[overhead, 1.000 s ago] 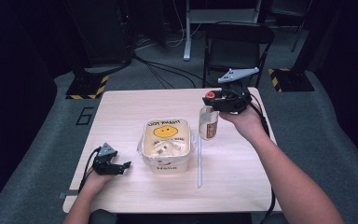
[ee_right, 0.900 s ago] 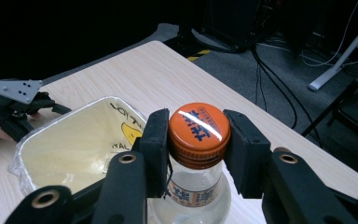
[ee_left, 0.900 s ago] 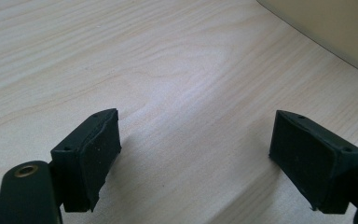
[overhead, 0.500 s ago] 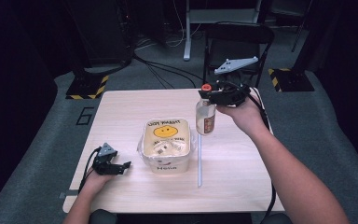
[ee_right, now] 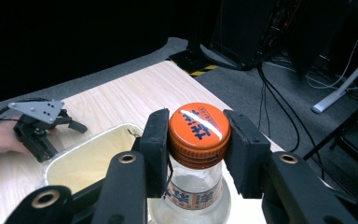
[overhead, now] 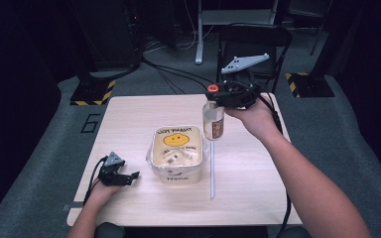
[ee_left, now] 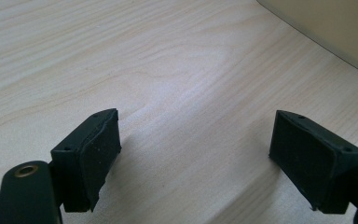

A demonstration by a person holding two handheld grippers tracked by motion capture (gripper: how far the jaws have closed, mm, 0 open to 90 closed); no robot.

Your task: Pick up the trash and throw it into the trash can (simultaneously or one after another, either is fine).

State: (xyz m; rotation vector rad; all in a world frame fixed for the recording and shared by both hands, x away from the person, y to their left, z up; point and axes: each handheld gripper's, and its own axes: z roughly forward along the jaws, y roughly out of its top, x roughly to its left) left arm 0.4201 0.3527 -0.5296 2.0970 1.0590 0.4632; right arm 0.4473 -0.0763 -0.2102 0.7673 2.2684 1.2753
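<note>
- Your left gripper [overhead: 129, 177] rests on the table [overhead: 129, 119], to the left of the foil container [overhead: 176, 174] and near to it. Its jaws are wide open with nothing between them; the left gripper view shows bare wood between the two pads [ee_left: 98, 154]. I judge it waits there to be ready to steady the container.
- The foil container stands in the middle of the table. It has a yellow smiling face printed inside (the words around it are too small to read). It is open on top, so it is probably the place where the liquid should go.
- A thin white stick [overhead: 212, 168] lies on the table just to the right of the container, along its side.
- Your right gripper [ee_right: 198, 144] holds the bottle [overhead: 213, 121] behind the right far corner of the container, lifted above the table. The jaws are partly closed and press on the orange cap [ee_right: 198, 128] from both sides, so the clear bottle hangs upright below them. Holding by the cap keeps the body free, but the bottle may swing; I would move slowly.
</note>
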